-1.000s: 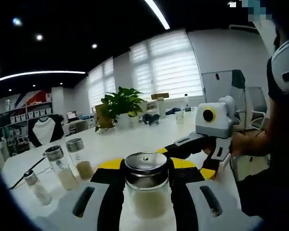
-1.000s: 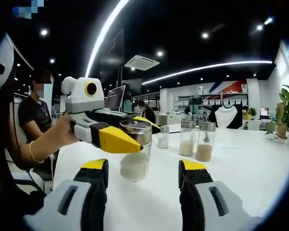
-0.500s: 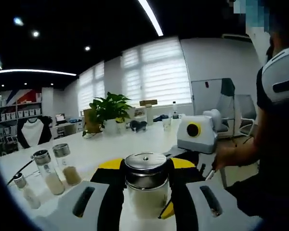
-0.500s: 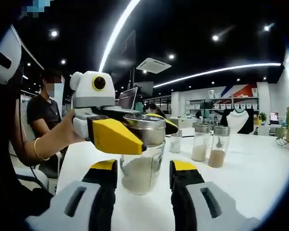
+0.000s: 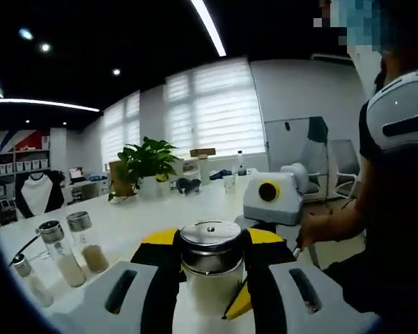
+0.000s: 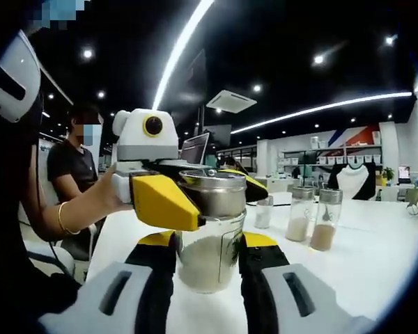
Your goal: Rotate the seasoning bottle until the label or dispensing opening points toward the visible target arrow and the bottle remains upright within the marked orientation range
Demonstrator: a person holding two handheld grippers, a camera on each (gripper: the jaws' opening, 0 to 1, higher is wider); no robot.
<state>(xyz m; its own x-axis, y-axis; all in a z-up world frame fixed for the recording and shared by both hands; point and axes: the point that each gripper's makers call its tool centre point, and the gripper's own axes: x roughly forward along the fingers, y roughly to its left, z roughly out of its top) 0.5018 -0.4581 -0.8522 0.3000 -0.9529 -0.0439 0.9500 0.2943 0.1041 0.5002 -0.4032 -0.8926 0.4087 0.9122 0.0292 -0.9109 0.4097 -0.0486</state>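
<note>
The seasoning bottle (image 5: 210, 259) is a clear glass jar with a metal lid and pale powder inside. It stands upright on the white table (image 5: 160, 209). My left gripper (image 5: 210, 240) is shut on it at lid height, its yellow-tipped jaws on either side. In the right gripper view the same bottle (image 6: 207, 249) stands dead ahead, and the left gripper (image 6: 223, 198) holds its lid from the left. My right gripper (image 6: 209, 242) has its jaws against the lower glass body. One yellow tip of the right gripper (image 5: 240, 303) shows beside the bottle.
Three more shakers stand in a row on the table (image 5: 54, 252) (image 5: 85, 240) (image 5: 28, 280), also as shakers (image 6: 298, 212) (image 6: 325, 219). A potted plant (image 5: 145, 161) sits farther back. A person (image 6: 73, 160) sits beyond the table edge.
My right gripper moved in toward the bottle and its jaws narrowed from wide apart to touching the glass. The left gripper kept its hold on the lid.
</note>
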